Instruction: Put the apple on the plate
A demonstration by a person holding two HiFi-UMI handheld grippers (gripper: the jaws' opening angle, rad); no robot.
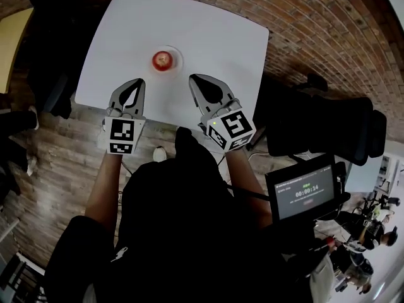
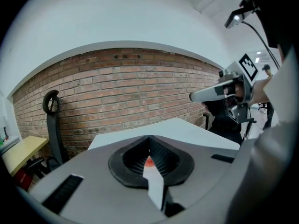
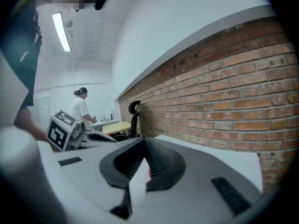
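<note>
The white bench [image 1: 208,36] spreads ahead of both your tongs, which hang side by side over its near edge. Your left tongs [image 1: 134,82] and right tongs [image 1: 194,78] are each pressed fully together and grip nothing. The plate [image 1: 178,57] lies just beyond the tips, ahead of the gap between the two tongs. The apple [image 1: 162,60] sits on it, so I judge the task complete. Holding both tongs closed and short of the plate keeps you from nudging the fruit off.
</note>
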